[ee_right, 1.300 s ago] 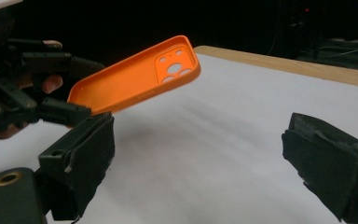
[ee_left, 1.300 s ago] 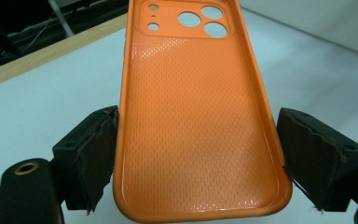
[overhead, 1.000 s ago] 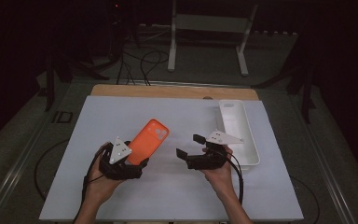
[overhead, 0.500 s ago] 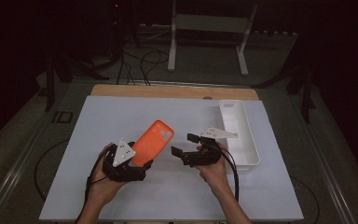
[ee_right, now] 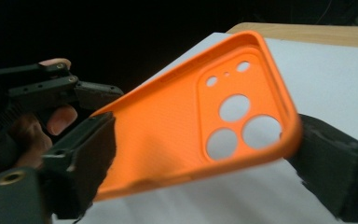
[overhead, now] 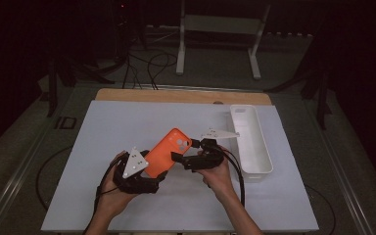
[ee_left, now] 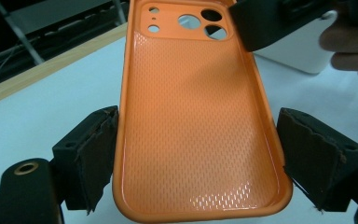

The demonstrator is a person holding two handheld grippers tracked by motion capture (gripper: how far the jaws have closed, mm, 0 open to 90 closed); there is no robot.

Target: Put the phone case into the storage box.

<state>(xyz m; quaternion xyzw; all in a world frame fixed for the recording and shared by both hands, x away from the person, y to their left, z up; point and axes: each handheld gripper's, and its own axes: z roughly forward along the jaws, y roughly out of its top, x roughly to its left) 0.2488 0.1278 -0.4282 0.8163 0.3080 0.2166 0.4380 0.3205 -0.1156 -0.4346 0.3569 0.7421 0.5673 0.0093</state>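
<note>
Orange rubbery phone case [overhead: 167,152], dimpled texture all over the inside, rounded corners, a cluster of round camera holes at the far end. The left gripper [overhead: 149,172] has it clamped across the near end, foam-padded jaws squeezing both long edges, so the case sticks up and away from that claw, tilted off the table. From the left gripper view the pads [ee_left: 95,154] look torn and crumbly.

To the right of that, the right gripper [overhead: 185,152] has its jaws standing on either side of the camera-hole end; one jaw looks tight against the rim, but I honestly can't tell if it's actually pinching yet.

Further right of that claw sits a long white plastic tray [overhead: 252,147], just beside the hand. Everything's over a pale sheet [overhead: 103,127] on the table, nothing blocking.

Compared to a second ago, the right claw has slid in leftward onto the case tip, and the case has come up and toward it.
</note>
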